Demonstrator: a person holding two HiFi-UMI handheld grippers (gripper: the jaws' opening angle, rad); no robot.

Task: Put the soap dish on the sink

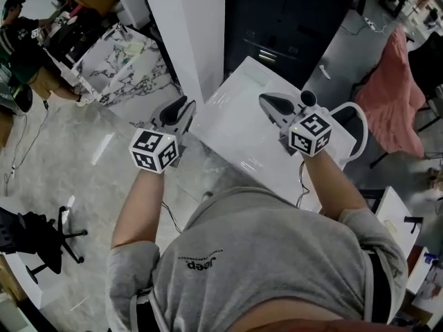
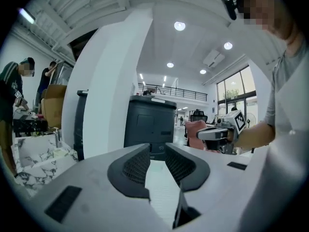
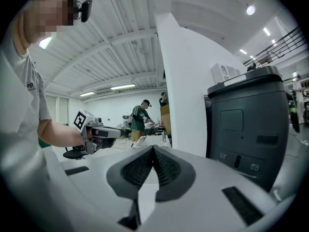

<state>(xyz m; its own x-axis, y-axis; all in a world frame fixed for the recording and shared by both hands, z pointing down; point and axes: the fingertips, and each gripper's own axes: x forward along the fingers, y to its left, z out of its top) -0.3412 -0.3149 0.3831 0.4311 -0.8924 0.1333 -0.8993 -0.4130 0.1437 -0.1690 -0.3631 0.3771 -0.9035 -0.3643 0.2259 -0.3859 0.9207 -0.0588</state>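
My left gripper [image 1: 181, 106] hangs over the left edge of a white table [image 1: 239, 140]. In the left gripper view its jaws [image 2: 157, 152] stand a little apart with nothing between them. My right gripper [image 1: 275, 102] is over the table's far side; in the right gripper view its tips [image 3: 153, 149] meet and hold nothing. Each gripper shows in the other's view, the right gripper [image 2: 217, 133] and the left gripper [image 3: 104, 132]. A marble sink counter [image 1: 114, 71] stands beyond, at the left. A pale flat thing [image 1: 133, 47] lies on it, too small to tell what it is.
A white pillar [image 1: 197, 33] rises between the marble counter and a dark cabinet [image 1: 291, 26] behind the table. A person [image 1: 21, 47] works at the far left. A black office chair [image 1: 38, 244] stands on the floor at the left, and a pink cloth [image 1: 391, 95] hangs at the right.
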